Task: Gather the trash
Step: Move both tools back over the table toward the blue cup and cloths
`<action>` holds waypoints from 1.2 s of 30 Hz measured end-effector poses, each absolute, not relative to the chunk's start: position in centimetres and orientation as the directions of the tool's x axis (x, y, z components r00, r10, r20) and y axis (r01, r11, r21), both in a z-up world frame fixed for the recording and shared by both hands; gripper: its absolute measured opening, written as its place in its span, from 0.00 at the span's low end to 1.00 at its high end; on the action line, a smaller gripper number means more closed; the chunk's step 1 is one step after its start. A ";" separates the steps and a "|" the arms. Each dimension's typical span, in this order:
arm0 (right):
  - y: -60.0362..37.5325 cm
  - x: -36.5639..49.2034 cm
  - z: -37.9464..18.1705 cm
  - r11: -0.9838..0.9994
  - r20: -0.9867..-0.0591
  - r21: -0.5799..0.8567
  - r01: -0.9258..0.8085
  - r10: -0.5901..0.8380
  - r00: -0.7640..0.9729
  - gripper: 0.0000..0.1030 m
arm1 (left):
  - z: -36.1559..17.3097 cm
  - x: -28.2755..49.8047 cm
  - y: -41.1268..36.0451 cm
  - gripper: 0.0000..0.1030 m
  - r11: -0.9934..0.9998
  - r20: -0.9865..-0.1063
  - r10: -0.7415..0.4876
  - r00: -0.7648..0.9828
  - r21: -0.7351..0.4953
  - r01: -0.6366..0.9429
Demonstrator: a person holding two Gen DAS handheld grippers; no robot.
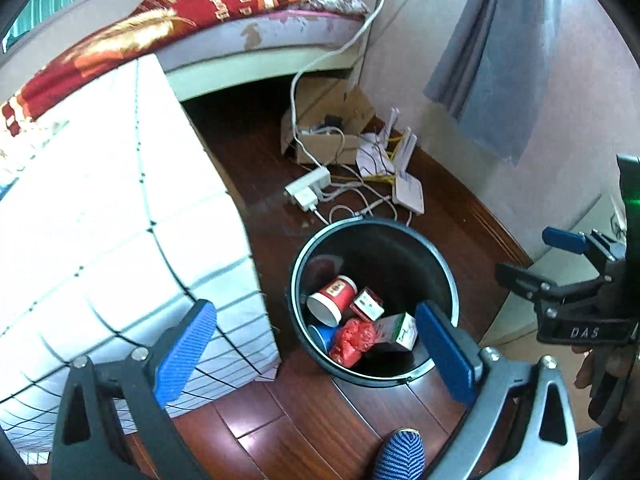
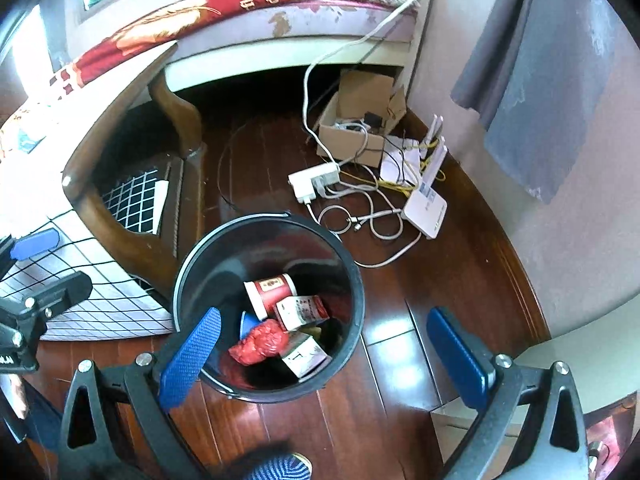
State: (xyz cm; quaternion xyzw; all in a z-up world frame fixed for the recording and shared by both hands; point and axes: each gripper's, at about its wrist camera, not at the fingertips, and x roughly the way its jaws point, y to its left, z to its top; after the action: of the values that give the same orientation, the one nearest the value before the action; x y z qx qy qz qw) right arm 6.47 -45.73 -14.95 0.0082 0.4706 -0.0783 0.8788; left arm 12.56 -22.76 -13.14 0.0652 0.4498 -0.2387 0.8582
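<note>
Black round trash bin [image 1: 372, 304] stands upright on dark red wood floor [image 1: 304, 420], beside a desk draped in a white grid-pattern cloth [image 1: 120, 240]. Inside the bin: red paper cup [image 1: 332, 300] lying on its side, small red-and-white box [image 1: 367, 304], crumpled red plastic wad [image 1: 354, 340], white carton with green print [image 1: 398, 332], and part of a blue cup [image 1: 324, 336] under the rest

Left gripper [image 1: 316, 360] above the bin's near rim, fingers [image 1: 186, 354] spread wide, nothing between them. Right gripper [image 2: 324, 360] also above the bin, fingers [image 2: 192, 356] released and empty; same trash shows below it in the bin [image 2: 268, 308]

Each gripper appears at the edge of the other's view, the right one with a hand [image 1: 600, 364] on its handle

Behind the bin: white power strip [image 2: 316, 182], tangled cables, white router [image 2: 426, 208], open cardboard box [image 2: 356, 128] by the wall. Bed with red patterned blanket [image 1: 224, 0] beyond. Blue striped slipper toe [image 1: 400, 456] at the lower edge
</note>
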 end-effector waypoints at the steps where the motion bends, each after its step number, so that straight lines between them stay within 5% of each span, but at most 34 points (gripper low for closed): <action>1: -45.4 6.5 -14.7 0.988 -0.825 -0.061 0.142 -0.130 0.550 1.00 | -12.8 12.6 -22.7 0.98 0.880 -0.800 -0.350 0.488 -0.102 0.464; 16: -38.0 8.6 -8.0 0.997 -0.746 -0.076 0.022 -0.072 0.661 1.00 | -7.6 13.1 -15.6 0.98 0.926 -0.724 -0.306 0.618 -0.075 0.370; 36: -23.7 14.2 -4.7 0.976 -0.693 -0.062 -0.208 0.108 0.713 1.00 | -6.1 15.6 -0.2 0.98 0.995 -0.710 -0.095 0.698 -0.059 0.076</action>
State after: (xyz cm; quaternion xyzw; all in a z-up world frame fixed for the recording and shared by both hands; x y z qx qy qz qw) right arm 14.22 -23.75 -4.72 -0.0676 0.3693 0.0857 0.9229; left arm 15.61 -0.25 -6.08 -0.0124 0.3861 -0.0464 0.9212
